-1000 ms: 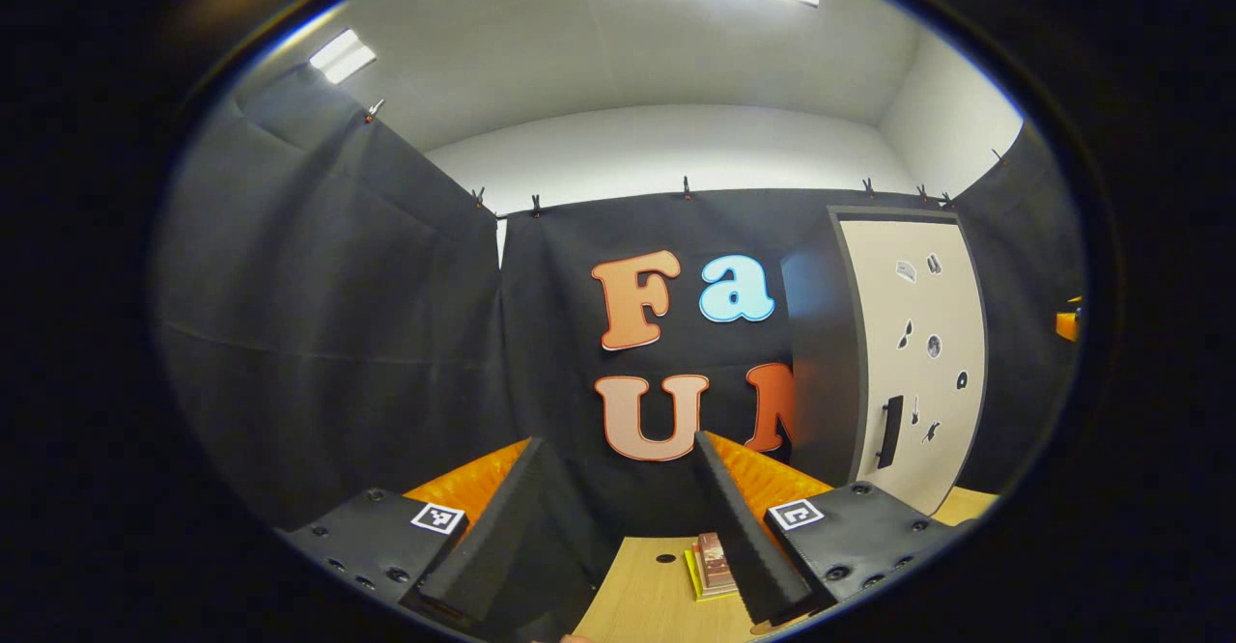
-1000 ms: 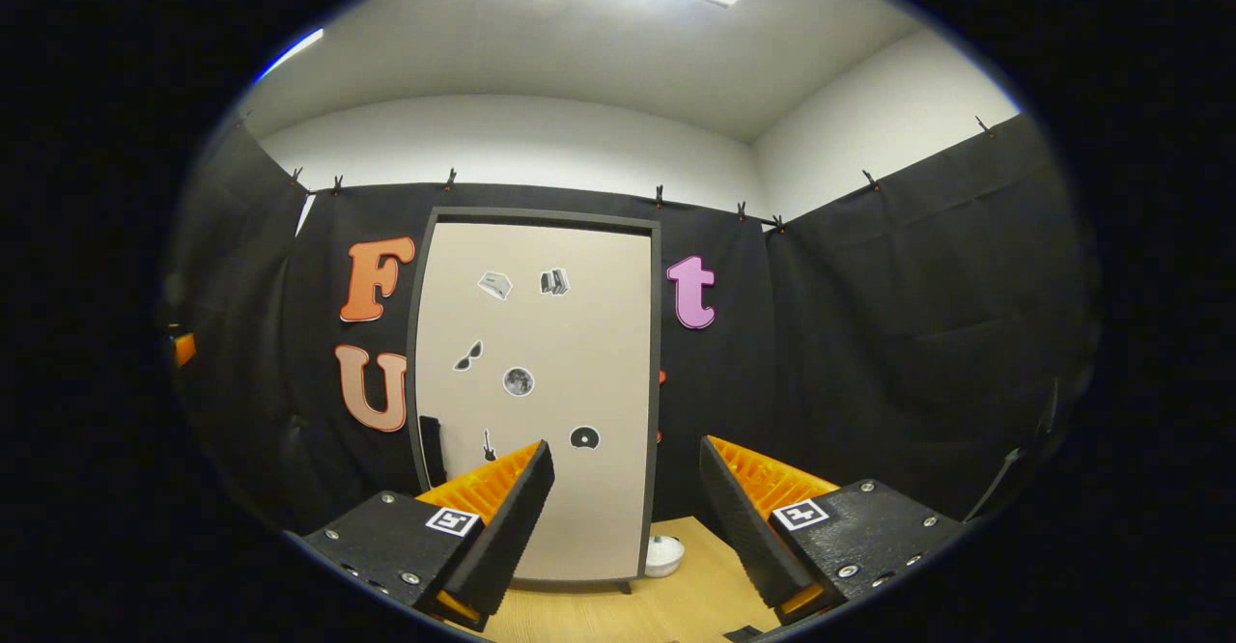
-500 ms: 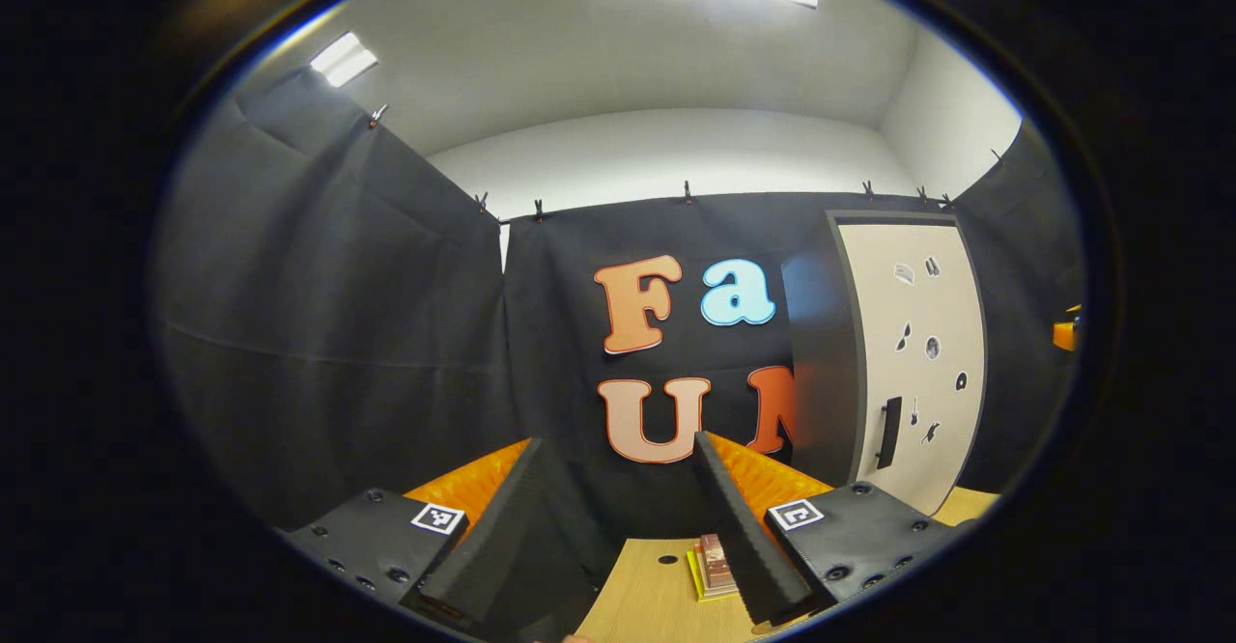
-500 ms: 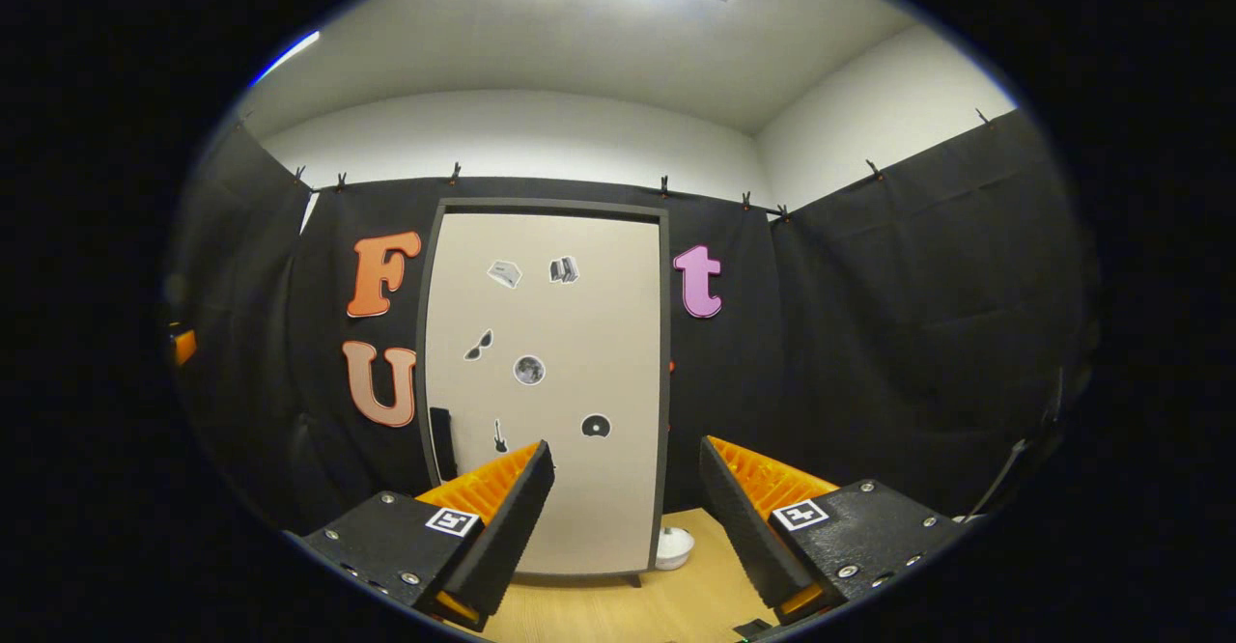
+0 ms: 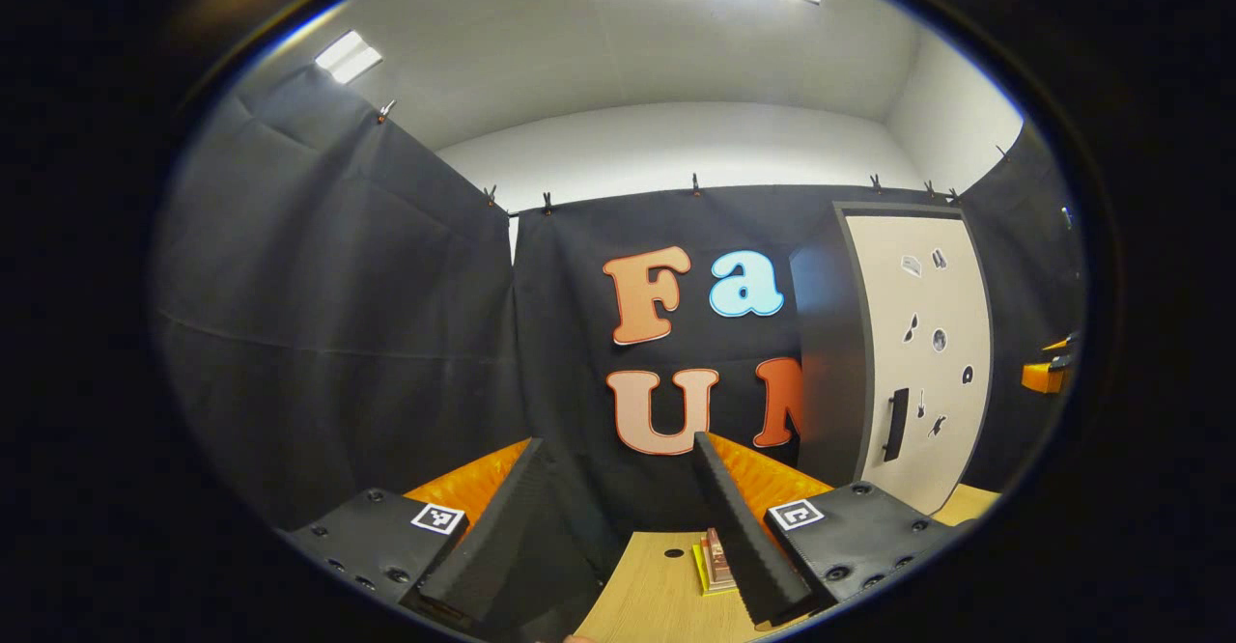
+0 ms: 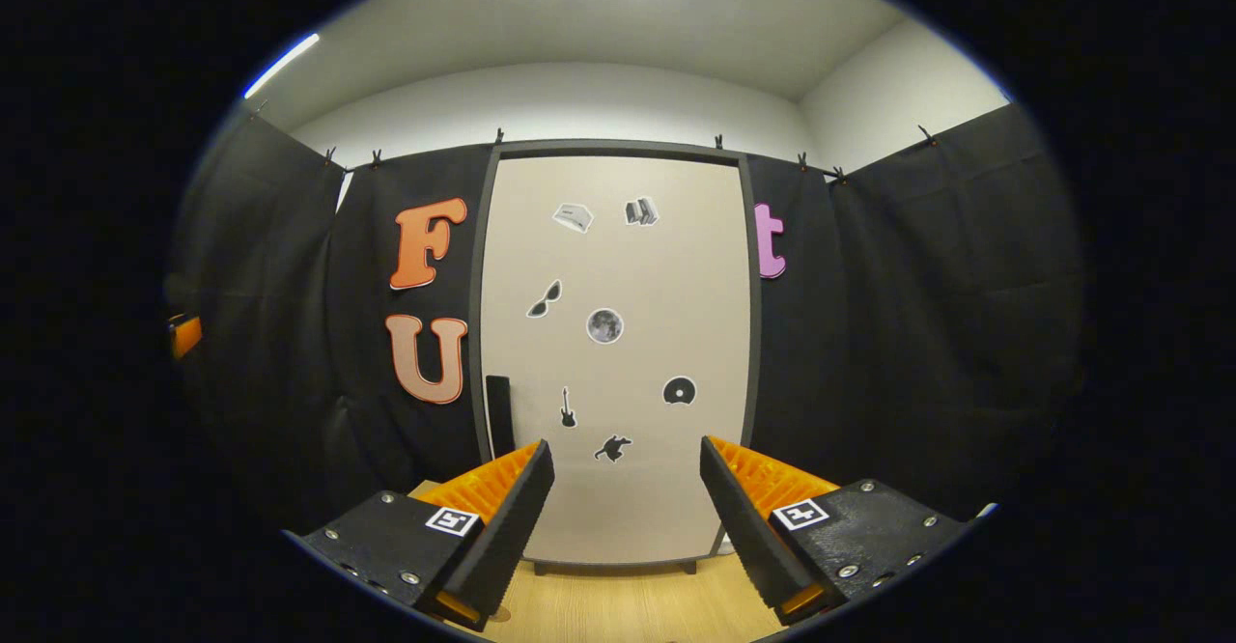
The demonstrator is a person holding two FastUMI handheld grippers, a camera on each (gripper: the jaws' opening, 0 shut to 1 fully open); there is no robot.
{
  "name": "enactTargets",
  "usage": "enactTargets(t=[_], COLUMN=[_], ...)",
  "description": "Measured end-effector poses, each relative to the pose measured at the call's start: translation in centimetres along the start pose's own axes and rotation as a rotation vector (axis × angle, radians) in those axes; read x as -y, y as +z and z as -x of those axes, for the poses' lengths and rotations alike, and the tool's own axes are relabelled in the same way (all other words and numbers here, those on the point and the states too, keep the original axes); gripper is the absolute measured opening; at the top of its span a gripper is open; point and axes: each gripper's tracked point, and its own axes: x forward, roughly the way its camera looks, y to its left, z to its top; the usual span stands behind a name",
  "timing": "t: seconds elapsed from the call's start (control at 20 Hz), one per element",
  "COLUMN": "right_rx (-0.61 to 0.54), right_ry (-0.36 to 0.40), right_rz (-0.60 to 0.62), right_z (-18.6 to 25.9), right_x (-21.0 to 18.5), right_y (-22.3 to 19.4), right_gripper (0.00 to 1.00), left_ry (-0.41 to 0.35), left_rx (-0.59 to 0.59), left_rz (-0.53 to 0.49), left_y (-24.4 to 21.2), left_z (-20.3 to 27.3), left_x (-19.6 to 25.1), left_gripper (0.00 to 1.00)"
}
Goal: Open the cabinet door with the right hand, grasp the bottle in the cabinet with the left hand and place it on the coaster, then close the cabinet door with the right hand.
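Two claws gape before flat, stickered cabinet door (image 6: 618,353).

Cabinet door (image 6: 618,353) cream, dark grey frame, small black-and-grey stickers scattered on it (sunglasses, moon, guitar, disc). Door handle (image 6: 498,415) black. Table (image 6: 618,604) light wood grain. Booth cloth (image 5: 328,334) black. Stack of books (image 5: 713,564) on the table: yellow bottom, reddish-brown top. Ceiling (image 6: 618,15) white.
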Motion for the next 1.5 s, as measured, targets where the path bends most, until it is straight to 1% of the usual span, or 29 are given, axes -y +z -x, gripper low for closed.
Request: enactTargets(t=[0.25, 0.45, 0.6, 0.75, 0.8, 0.95, 1.15, 1.25, 1.3, 1.35, 1.5], right_rx=[-0.023, -0.031, -0.057, -0.065, -0.068, -0.084, -0.123, -0.128, -0.132, -0.138, -0.146], right_ry=[0.041, 0.067, 0.098, 0.105, 0.104, 0.057, 0.047, 0.063, 0.073, 0.077, 0.085], right_rz=[-0.027, -0.007, -0.027, -0.028, -0.025, -0.033, -0.057, -0.05, -0.046, -0.041, -0.024], right_z=[-3.8, -6.9, -9.3, -12.0, -12.9, -15.6, -18.4, -19.3, -19.6, -20.0, -20.9], right_x=[-3.7, -6.8, -9.5, -11.2, -11.6, -11.6, -12.6, -13.3, -13.7, -14.0, -14.7], right_y=[-1.3, -2.2, -3.2, -3.8, -4.1, -4.9, -6.6, -7.0, -7.3, -7.5, -8.1], right_gripper=[0.95, 0.95, 0.95, 0.95, 0.95, 0.95, 0.95, 0.89, 0.82, 0.8, 0.65], left_ry=[0.028, 0.055, 0.078, 0.106, 0.113, 0.139, 0.178, 0.193, 0.198, 0.202, 0.208], left_rx=[-0.02, -0.043, -0.049, -0.048, -0.046, -0.042, -0.053, -0.064, -0.067, -0.069, -0.066], left_rz=[-0.016, -0.022, -0.029, -0.037, -0.039, -0.048, -0.057, -0.055, -0.055, -0.057, -0.072], left_y=[-1.2, -2.4, -3.0, -3.1, -3.2, -3.3, -4.0, -4.3, -4.5, -4.6, -4.3], left_z=[0.1, 0.1, 0.2, 0.5, 0.8, 1.1, 1.7, 2.0, 2.2, 2.2, 2.4], left_x=[-1.2, -2.4, -3.7, -5.1, -5.5, -6.9, -8.9, -9.6, -9.9, -10.0, -10.3], left_gripper=[0.98, 0.98, 0.99, 0.99, 0.99, 0.99, 0.99, 0.98, 0.98, 0.99, 0.99])
